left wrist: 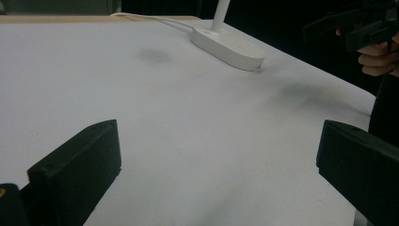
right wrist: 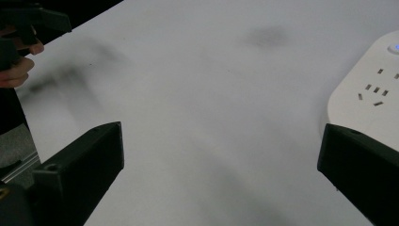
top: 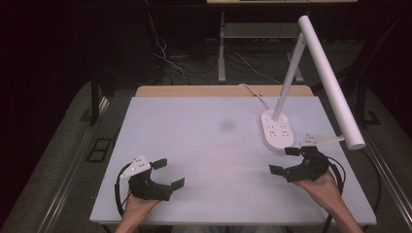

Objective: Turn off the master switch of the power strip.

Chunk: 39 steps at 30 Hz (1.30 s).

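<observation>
My left gripper [top: 168, 174] hovers over the near left part of the white table [top: 204, 145], jaws wide apart with nothing between them. My right gripper [top: 284, 160] is at the near right, also open and empty, just in front of the white lamp base [top: 277, 130]. In the left gripper view its own black jaws frame bare table, with the lamp base [left wrist: 228, 44] far ahead and the other gripper [left wrist: 357, 26] at the upper right. In the right gripper view the lamp base [right wrist: 371, 94] with its socket slots lies close to the right jaw.
A white desk lamp rises from the base, its long bar head [top: 330, 77] slanting over the table's right side. Its white cable [top: 252, 92] runs off the far edge. A faint dark smudge [top: 227, 125] marks the table's middle. Table edges drop to dark floor all round.
</observation>
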### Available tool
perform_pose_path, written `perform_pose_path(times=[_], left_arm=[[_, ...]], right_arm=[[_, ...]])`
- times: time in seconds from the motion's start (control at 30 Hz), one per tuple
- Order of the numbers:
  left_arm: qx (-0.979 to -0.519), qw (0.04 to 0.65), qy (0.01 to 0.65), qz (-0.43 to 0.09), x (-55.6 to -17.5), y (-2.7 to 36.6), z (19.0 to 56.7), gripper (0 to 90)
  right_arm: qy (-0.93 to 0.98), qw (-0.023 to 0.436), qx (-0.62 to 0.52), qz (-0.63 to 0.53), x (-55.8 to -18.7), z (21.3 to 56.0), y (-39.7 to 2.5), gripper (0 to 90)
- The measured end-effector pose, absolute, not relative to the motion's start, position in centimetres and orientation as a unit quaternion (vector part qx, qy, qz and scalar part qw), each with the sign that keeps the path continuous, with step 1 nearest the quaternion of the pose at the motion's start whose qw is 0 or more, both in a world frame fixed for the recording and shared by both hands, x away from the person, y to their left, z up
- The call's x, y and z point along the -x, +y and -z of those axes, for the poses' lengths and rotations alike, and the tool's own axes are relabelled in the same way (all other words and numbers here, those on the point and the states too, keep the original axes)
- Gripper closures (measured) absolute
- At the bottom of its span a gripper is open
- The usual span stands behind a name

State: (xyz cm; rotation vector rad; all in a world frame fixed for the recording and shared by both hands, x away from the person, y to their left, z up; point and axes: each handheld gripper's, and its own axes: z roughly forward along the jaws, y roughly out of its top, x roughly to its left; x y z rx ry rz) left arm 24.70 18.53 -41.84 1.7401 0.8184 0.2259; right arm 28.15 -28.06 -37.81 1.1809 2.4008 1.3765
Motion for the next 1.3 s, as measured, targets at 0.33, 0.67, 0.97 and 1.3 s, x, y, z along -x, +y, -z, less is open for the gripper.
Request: perform_pose_path(times=[0.33,0.67,0.97,1.3], left_arm=[[-0.74,0.567,0.348,-0.097,-24.6,18.5,41.9,0.0],[-0.738,0.569,0.348,-0.099,-24.6,18.6,41.8,0.0],[-0.74,0.569,0.346,-0.099,-24.6,18.5,41.8,0.0],[-0.741,0.568,0.345,-0.098,-24.6,18.5,41.8,0.0]], right_arm=[[0.804,0.067,-0.382,-0.45,-29.6,37.2,-27.5,0.3],[0.812,0.067,-0.382,-0.436,-31.2,37.0,-26.7,0.3],[0.814,0.072,-0.383,-0.431,-32.3,37.0,-26.7,0.3],[0.815,0.08,-0.384,-0.426,-33.8,36.6,-26.7,0.3]])
